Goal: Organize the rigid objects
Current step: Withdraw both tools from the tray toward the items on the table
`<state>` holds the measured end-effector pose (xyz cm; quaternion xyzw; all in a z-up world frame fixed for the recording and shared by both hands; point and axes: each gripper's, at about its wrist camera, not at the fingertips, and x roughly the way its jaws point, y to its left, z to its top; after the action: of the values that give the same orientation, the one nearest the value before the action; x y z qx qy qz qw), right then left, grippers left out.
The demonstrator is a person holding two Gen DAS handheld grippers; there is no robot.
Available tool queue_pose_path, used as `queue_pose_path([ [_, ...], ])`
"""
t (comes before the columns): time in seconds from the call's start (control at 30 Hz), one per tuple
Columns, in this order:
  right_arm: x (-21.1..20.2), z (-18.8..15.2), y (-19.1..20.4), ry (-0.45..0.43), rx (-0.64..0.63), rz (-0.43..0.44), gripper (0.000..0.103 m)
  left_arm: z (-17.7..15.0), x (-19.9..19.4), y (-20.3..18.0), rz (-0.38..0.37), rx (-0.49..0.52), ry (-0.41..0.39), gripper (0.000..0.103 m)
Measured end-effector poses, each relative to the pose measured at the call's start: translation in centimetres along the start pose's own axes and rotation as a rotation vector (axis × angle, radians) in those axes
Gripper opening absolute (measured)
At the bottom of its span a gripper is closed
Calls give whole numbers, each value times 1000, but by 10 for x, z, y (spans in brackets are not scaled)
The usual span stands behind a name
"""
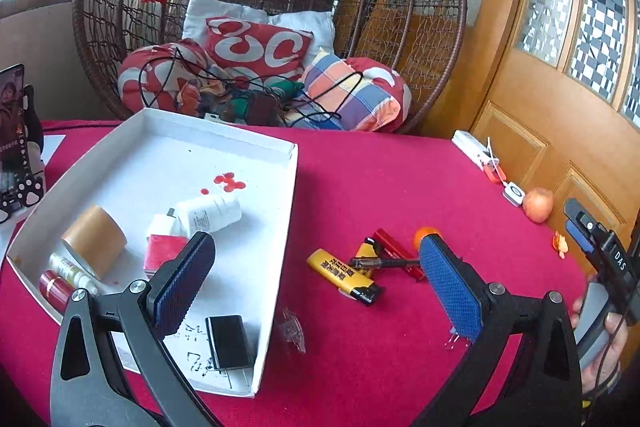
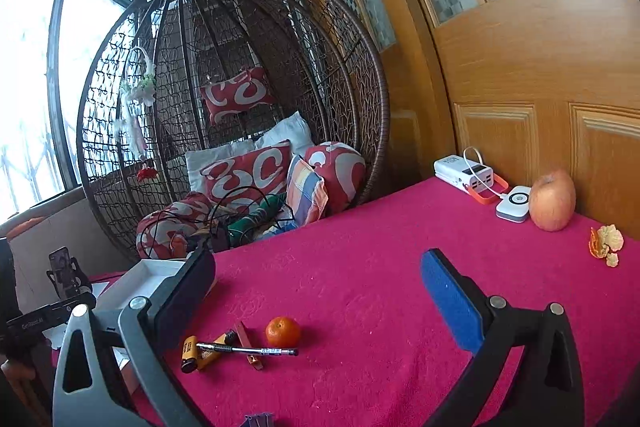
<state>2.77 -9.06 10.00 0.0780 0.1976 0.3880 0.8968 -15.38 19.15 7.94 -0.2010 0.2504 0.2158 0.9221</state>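
A white cardboard tray (image 1: 276,227) lies on the red cloth and holds a tape roll (image 1: 94,239), a white bottle (image 1: 210,213), a black charger block (image 1: 230,341) and other small items. Right of it lie two yellow lighters (image 1: 344,275) (image 2: 192,353), a black pen (image 1: 380,262) (image 2: 248,349), a red stick (image 1: 394,247) and a tangerine (image 2: 283,331). My left gripper (image 1: 316,287) hangs open above the tray's right edge, nothing between its pads. My right gripper (image 2: 320,291) is open above the cloth, behind the pen pile; it also shows at the left wrist view's right edge (image 1: 588,231).
A power bank (image 2: 464,171), a small white device (image 2: 514,205), an apple (image 2: 553,201) and orange peel (image 2: 606,241) sit by the wooden door. A wicker hanging chair (image 2: 236,107) with cushions stands behind the table. A phone on a stand (image 1: 12,131) is far left.
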Motion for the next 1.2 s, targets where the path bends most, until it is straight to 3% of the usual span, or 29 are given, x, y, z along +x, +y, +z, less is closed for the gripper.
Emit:
queue_pose_path([
  [0.17, 22, -31, -37, 126, 98, -12, 103, -16, 49, -27, -84, 82, 147, 103],
  [0.33, 32, -42, -61, 202, 235, 58, 103, -6, 89, -42, -102, 100, 196, 103],
  [0.53, 42, -50, -78, 260, 359, 121, 103, 3, 140, -56, -61, 116, 289, 103],
  [0.6, 39, -50, -78, 249, 364, 134, 103, -5, 145, -65, -12, 191, 300, 103],
  [0.87, 41, -50, -77, 258, 365, 138, 103, -63, 106, -113, -309, 239, 411, 102],
  [0.93, 41, -51, -77, 257, 367, 139, 103, -74, 94, -125, -325, 284, 417, 102],
  [1.07, 40, -51, -79, 251, 373, 145, 103, -71, 65, -118, -343, 259, 381, 102],
  [1.2, 40, -51, -80, 244, 379, 152, 103, -35, 25, -78, -229, 207, 234, 102],
])
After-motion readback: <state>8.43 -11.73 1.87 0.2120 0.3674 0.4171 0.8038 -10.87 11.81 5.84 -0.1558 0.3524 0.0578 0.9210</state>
